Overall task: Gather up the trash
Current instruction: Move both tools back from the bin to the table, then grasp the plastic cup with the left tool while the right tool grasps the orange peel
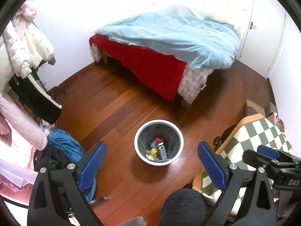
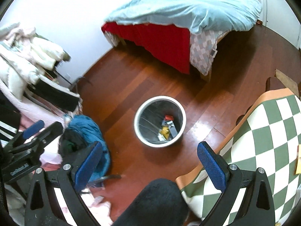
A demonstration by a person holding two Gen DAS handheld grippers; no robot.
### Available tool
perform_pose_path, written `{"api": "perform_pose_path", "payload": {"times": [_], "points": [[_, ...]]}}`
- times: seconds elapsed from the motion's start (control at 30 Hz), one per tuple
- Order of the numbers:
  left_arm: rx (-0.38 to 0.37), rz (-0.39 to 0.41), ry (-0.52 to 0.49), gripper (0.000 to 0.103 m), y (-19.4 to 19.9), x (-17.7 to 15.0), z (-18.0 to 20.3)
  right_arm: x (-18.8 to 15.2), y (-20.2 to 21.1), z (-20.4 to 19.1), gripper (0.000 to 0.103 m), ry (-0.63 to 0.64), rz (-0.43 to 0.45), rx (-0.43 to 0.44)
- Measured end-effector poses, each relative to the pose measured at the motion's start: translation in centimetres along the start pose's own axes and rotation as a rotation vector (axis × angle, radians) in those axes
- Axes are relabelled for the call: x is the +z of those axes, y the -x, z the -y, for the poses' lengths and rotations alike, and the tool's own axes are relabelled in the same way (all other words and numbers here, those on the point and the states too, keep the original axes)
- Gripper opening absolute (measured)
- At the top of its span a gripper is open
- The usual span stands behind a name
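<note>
Both grippers hung high over the wooden floor and looked down at it. The left gripper had its jaws released, wide apart, with nothing between the blue pads. The right gripper was the same: its jaws stood wide apart and held nothing.

The trash bin, round with a white rim and a grey bag inside, stood upright on the floor. In each wrist view it appeared ahead of the jaws and between the two fingers, well below them. At its bottom lay the collected trash: a grey carton, a yellow crumpled wrapper and something red and blue, all close together. I could not tell what each piece was exactly.

Beyond the bin, far ahead of the jaws, stood a bed with a light blue quilt and a red sheet hanging down its side. To the left of the left jaws was a heap of clothes, blue and dark, and above it a rack with pale coats. To the right of the right jaws was a surface under a green and white checked cloth, with an orange border. A dark fluffy slipper showed at the lower edge, just under the jaws.
</note>
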State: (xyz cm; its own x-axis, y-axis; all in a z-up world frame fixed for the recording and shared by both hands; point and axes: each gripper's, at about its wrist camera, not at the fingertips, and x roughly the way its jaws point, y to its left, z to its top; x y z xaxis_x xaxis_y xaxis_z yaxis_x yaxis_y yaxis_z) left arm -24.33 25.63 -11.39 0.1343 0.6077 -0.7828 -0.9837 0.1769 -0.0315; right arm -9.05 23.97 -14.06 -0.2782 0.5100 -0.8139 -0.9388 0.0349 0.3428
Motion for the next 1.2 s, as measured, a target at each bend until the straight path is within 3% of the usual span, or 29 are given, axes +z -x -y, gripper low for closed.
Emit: {"api": "perform_pose_path", "payload": {"times": [0.13,0.3,0.43,0.57,0.77,0.83,0.97,1.13,1.2], "points": [[-0.071,0.022,-0.046,0.099,1.7,-1.2,3.3,-1.9,5.1,1.0,0.102,-0.077,0.067,0.065],[-0.151,-0.024,-0.165,0.099,0.2,-4.0,10.4,-6.2,10.7,5.2,0.102,-0.217,0.145,0.07],[-0.215,-0.113,-0.291,0.099,-2.9,-8.3,17.8,-11.6,14.0,11.4,0.102,-0.386,0.175,-0.019],[-0.248,-0.202,-0.42,0.099,-6.3,-13.2,25.6,-19.0,16.5,20.4,0.102,-0.611,0.184,-0.161],[-0.279,-0.301,-0.514,0.099,-9.4,-18.3,34.2,-30.0,19.3,33.5,0.101,-0.917,0.191,-0.309],[-0.275,-0.32,-0.537,0.099,-9.9,-19.6,36.3,-32.8,19.2,36.5,0.097,-0.995,0.188,-0.312],[-0.264,-0.332,-0.57,0.099,-10.0,-21.0,38.4,-37.9,18.1,40.2,0.07,-1.131,0.183,-0.241],[-0.243,-0.325,-0.613,0.099,-9.9,-22.0,39.7,-40.0,16.4,42.3,0.057,-1.186,0.211,-0.167],[-0.237,-0.323,-0.629,0.099,-9.9,-22.3,40.2,-39.8,15.7,42.5,0.045,-1.179,0.219,-0.161]]}}
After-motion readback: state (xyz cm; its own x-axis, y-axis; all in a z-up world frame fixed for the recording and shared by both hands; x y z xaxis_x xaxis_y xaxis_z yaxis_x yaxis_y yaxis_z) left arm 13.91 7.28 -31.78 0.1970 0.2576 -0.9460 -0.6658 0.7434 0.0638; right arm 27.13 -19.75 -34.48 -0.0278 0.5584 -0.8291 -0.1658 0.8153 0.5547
